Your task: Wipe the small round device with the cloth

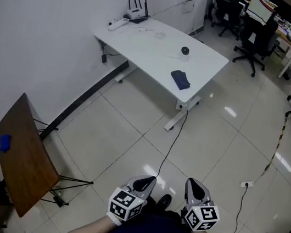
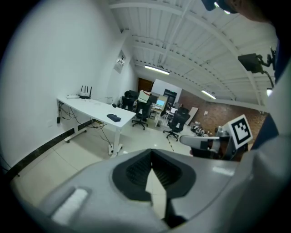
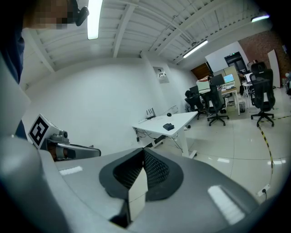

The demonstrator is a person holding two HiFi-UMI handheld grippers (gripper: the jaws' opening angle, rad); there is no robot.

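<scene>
With left tool point(image 1: 145, 183) and right tool point(image 1: 195, 189) both closed empty at bottom centre, the cloth point(image 1: 180, 80) and small round device point(image 1: 185, 50) on the upper-centre counter point(image 1: 141, 45) risk being shoved unless jaws part.

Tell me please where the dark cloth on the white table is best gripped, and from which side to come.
The cloth lies as a low crumpled heap near the front edge of the white table, apart from the small round device. Probably best: pinch a raised fold on its top, coming down from above on that open side.
</scene>
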